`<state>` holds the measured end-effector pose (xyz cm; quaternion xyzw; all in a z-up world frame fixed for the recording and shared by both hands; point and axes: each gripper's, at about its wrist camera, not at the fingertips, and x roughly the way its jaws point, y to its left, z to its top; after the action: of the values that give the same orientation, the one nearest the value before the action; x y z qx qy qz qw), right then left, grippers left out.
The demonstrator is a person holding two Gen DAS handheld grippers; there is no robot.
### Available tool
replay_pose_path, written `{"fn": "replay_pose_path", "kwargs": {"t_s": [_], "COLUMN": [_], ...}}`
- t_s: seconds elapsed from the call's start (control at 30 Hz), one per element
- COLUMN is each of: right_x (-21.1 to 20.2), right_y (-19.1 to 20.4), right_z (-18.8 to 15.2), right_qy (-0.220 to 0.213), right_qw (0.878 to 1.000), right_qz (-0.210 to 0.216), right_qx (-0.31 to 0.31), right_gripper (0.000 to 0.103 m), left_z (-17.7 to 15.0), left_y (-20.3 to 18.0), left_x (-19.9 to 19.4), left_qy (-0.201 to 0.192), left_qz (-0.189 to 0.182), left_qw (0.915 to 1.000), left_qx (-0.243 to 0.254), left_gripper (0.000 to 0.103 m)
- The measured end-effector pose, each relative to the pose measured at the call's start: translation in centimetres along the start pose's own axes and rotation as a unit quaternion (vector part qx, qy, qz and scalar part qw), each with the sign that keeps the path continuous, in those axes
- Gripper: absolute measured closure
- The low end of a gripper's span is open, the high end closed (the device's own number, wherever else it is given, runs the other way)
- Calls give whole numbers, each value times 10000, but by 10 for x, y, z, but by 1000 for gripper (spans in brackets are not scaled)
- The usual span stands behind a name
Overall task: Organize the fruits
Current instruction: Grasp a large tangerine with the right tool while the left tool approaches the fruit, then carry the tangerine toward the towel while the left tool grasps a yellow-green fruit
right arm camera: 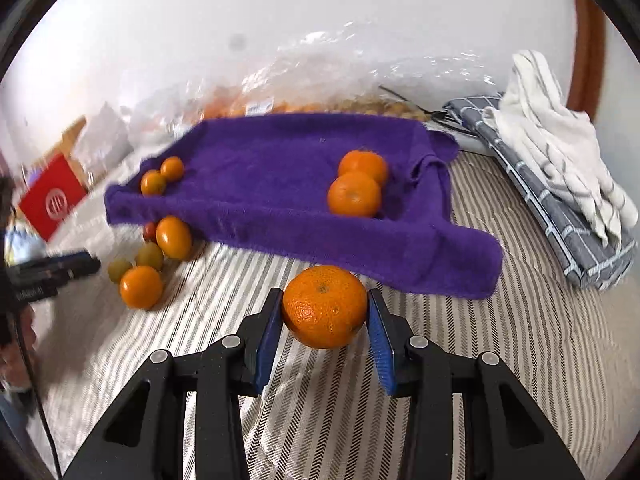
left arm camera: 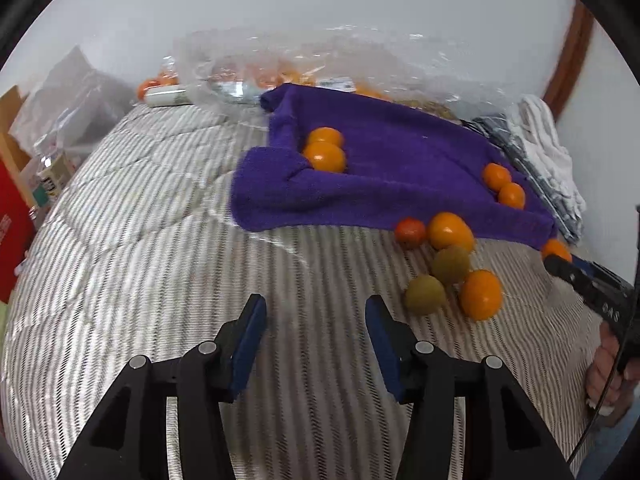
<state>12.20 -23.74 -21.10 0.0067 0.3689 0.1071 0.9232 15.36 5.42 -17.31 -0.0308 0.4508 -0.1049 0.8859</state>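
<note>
A purple towel (left arm camera: 380, 168) (right arm camera: 280, 184) lies on the striped bed. On it sit two mandarins (left arm camera: 325, 155) (right arm camera: 354, 194) and two small orange fruits (left arm camera: 505, 186) (right arm camera: 162, 176). In front of the towel lies a loose cluster: orange fruits (left arm camera: 480, 294) (right arm camera: 141, 286), two green fruits (left arm camera: 425, 294) (right arm camera: 149, 256) and a small red one (left arm camera: 410, 232) (right arm camera: 149, 231). My left gripper (left arm camera: 316, 320) is open and empty above the bedding, left of the cluster. My right gripper (right arm camera: 325, 312) is shut on a large mandarin (right arm camera: 324, 306), just before the towel's near edge; it shows in the left wrist view (left arm camera: 560, 262).
Clear plastic bags of fruit (left arm camera: 320, 64) (right arm camera: 340, 88) lie behind the towel by the wall. Folded grey and white cloths (right arm camera: 560, 176) (left arm camera: 540, 156) lie at the right. A red box (right arm camera: 52, 196) (left arm camera: 12, 224) and a white tube (left arm camera: 166, 96) are at the left.
</note>
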Motion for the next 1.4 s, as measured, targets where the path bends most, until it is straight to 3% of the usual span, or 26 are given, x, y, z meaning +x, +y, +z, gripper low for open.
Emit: {"fn": "replay_pose_path", "kwargs": {"t_s": [0.2,0.37,0.5,0.73,1.1,1.4], "right_x": [3,1,-2,-4,1,2], "right_y": [-3,0,-1,-3,0,2], "right_z": [0,-2,-4,-5,-5,-4], "right_qy": [25,35,-13,4,124,163], "right_qw": [9998,9999,9998,9997,9997,9998], "right_qz": [-13,-93,-167,-227,-208,-148], "right_qx": [210,72,64,106,22,-34], "right_gripper": [62,62,62,62,62,62], "left_z": [-5,-5,3,8,11,16], "left_y": [-29,-46,-55,-72,-55,-57], "left_x": [-1,5,15,25,24,28], "left_qy": [4,138,147,184,176,147], "left_qz": [-409,-358,-239,-49,-548,-458], "left_qw": [9971,9962,9961,9914,9955,9973], "left_qx": [649,779,832,1298,756,553], "left_gripper": [54,63,78,79,79,79]}}
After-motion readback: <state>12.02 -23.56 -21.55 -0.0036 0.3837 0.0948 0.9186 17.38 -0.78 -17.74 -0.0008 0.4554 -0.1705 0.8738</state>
